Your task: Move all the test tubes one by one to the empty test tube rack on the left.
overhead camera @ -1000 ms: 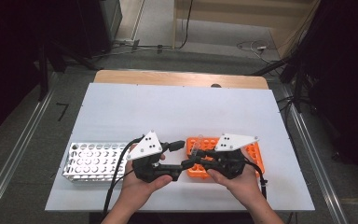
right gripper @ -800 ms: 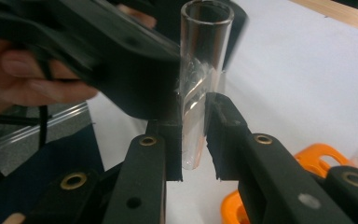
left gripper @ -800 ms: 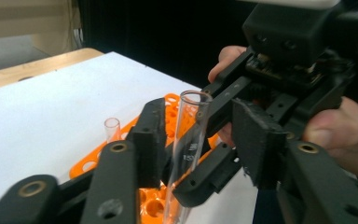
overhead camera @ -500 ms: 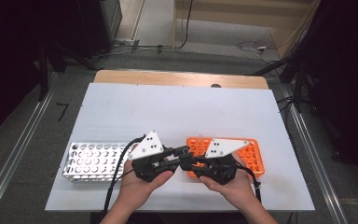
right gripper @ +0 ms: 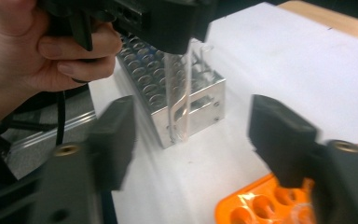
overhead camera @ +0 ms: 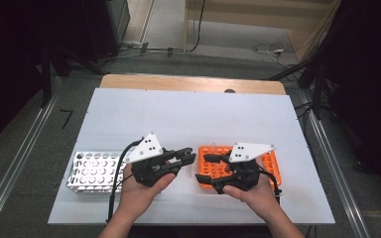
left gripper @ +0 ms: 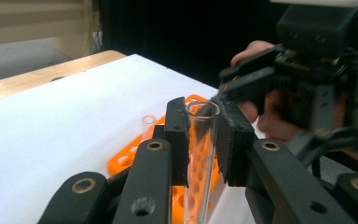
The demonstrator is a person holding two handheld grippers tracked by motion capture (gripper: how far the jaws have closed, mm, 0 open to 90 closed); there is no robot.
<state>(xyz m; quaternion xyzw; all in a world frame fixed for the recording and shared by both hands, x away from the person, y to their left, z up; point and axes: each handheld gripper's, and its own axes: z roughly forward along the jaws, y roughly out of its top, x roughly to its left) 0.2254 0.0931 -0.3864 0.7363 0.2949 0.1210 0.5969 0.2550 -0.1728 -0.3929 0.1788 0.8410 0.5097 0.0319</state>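
My left gripper (left gripper: pixel 200 140) clamps a clear test tube (left gripper: pixel 199 154) near its rim, upright between the two racks. My right gripper (right gripper: pixel 191 140), at three o'clock of it, has just been opening — nothing sits between its jaws. The glass is slick; it could slide through the pads or clip the metal rack (right gripper: pixel 177 93) if I tilt. The tube's bottom is cut off — contents unclear.

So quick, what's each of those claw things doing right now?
Left gripper: closed on a clear glass test tube.
Right gripper: jaws just opened, nothing between them.
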